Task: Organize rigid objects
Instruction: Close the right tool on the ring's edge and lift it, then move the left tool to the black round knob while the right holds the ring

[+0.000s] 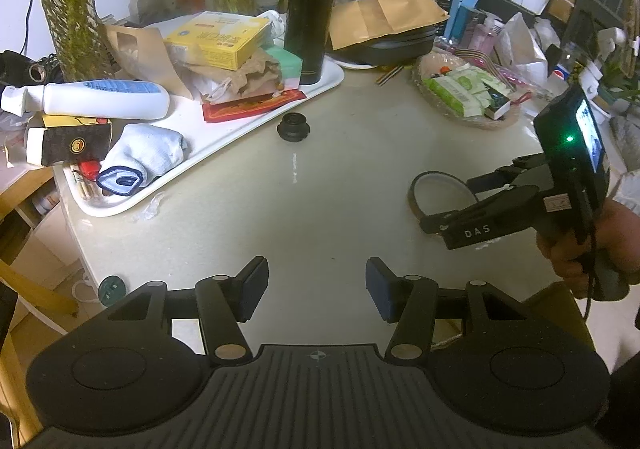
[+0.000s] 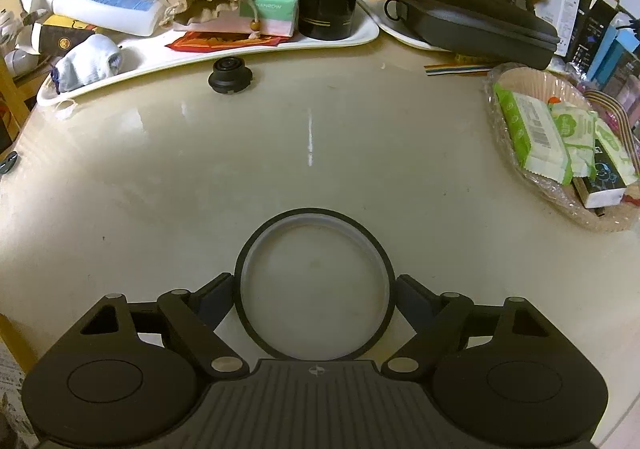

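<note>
The right tongs [image 2: 314, 299] straddle the ring [image 2: 314, 285] at lower centre on the desk [image 2: 160, 177], pads touching its rim. Left tongs [image 1: 317, 287] hang half open, empty. A shallow pinch could make the ring pop out

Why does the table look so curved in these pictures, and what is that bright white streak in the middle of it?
In both views the fisheye lens bends straight lines, so the table bulges. In the right wrist view the streak is glare from a light on the glossy top; the left wrist view shows it fainter. The left wrist view also looks softer and dimmer at its edges.
</note>
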`<action>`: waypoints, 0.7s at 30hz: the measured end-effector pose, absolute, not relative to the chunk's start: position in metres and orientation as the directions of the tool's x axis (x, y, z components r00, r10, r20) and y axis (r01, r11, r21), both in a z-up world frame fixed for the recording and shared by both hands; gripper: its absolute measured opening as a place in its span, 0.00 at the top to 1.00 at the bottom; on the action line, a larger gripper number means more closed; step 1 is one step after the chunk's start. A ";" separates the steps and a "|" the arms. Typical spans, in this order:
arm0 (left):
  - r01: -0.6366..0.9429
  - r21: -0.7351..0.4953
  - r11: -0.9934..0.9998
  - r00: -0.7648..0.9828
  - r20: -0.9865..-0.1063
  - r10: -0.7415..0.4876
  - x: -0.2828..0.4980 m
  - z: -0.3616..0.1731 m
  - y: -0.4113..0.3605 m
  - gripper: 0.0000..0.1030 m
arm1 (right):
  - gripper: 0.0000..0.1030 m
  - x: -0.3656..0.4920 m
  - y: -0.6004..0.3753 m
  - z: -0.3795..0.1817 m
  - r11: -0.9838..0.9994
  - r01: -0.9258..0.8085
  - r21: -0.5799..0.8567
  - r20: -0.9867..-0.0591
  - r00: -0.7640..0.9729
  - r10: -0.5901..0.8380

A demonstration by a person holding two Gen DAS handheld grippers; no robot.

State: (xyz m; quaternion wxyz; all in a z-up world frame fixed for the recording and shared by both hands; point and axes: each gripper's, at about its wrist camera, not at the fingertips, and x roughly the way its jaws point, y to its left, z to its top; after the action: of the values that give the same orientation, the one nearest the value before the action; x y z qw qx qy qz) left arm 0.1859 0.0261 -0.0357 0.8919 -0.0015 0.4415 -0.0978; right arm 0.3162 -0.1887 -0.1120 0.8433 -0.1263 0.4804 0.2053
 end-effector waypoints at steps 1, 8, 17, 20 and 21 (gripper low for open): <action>0.172 -0.087 0.981 0.591 -0.788 -0.173 0.186 -0.036 0.026 0.48 | 0.15 0.316 -0.190 -0.111 0.884 -0.467 -0.018 -0.861 0.456 0.224; 0.178 -0.060 0.982 0.602 -0.783 -0.157 0.189 -0.035 0.025 0.48 | 0.16 0.312 -0.201 -0.096 0.902 -0.432 -0.009 -0.850 0.478 0.221; 0.216 -0.022 0.976 0.635 -0.756 -0.157 0.198 -0.030 0.014 0.48 | 0.15 0.281 -0.222 -0.054 0.925 -0.377 0.051 -0.809 0.528 0.260; 0.221 -0.007 0.975 0.656 -0.739 -0.154 0.204 -0.029 0.010 0.48 | 0.15 0.267 -0.227 -0.043 0.934 -0.350 0.065 -0.794 0.548 0.261; 0.223 -0.006 0.975 0.663 -0.732 -0.157 0.206 -0.028 0.009 0.48 | 0.15 0.262 -0.229 -0.039 0.937 -0.342 0.070 -0.789 0.555 0.262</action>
State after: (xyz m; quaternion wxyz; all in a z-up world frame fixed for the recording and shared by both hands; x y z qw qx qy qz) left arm 0.2058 0.0090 -0.0282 0.9110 0.0422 0.3968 -0.1043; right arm 0.2622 -0.2291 -0.0394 0.8806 -0.0459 0.4393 0.1715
